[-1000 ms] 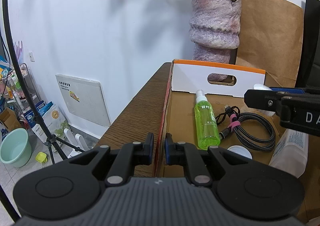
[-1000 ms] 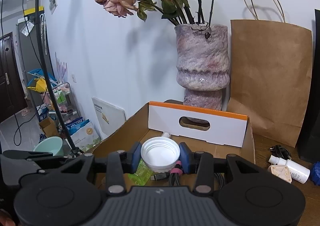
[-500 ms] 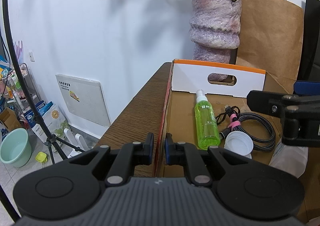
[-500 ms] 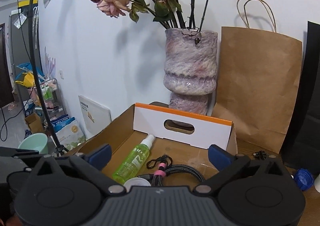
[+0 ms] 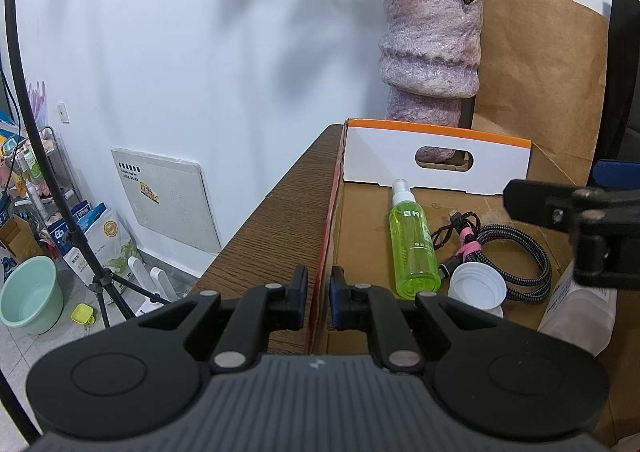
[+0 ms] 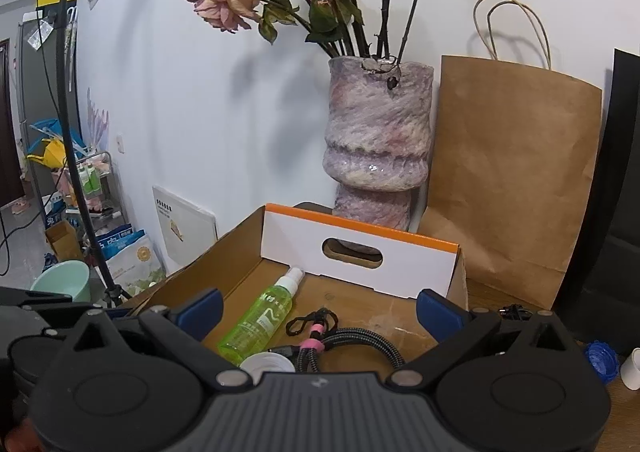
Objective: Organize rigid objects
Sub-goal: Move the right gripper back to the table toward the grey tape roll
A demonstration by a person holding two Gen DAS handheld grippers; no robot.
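Lime-green spray bottle [image 5: 414,244] with a white cap, black-and-grey braided cable [image 5: 520,252] tied in pink, white cup [image 5: 478,286]; brown cardboard box [image 5: 436,165] with a white, orange-edged end; mottled mauve vase [image 6: 378,139] at centre; kraft-brown paper bag [image 6: 516,163] at right.

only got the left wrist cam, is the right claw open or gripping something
Observer: Open wide. The right claw has nothing between its pads.
Operator: anything left outside the box on the right, i cant see past that claw
Observer: Yes, a blue cap sits on the table, to the right of the box.
Operator: anything next to it
Observer: A small white object sits beside the blue cap. The frame edge cuts it off, so I cannot tell what it is.
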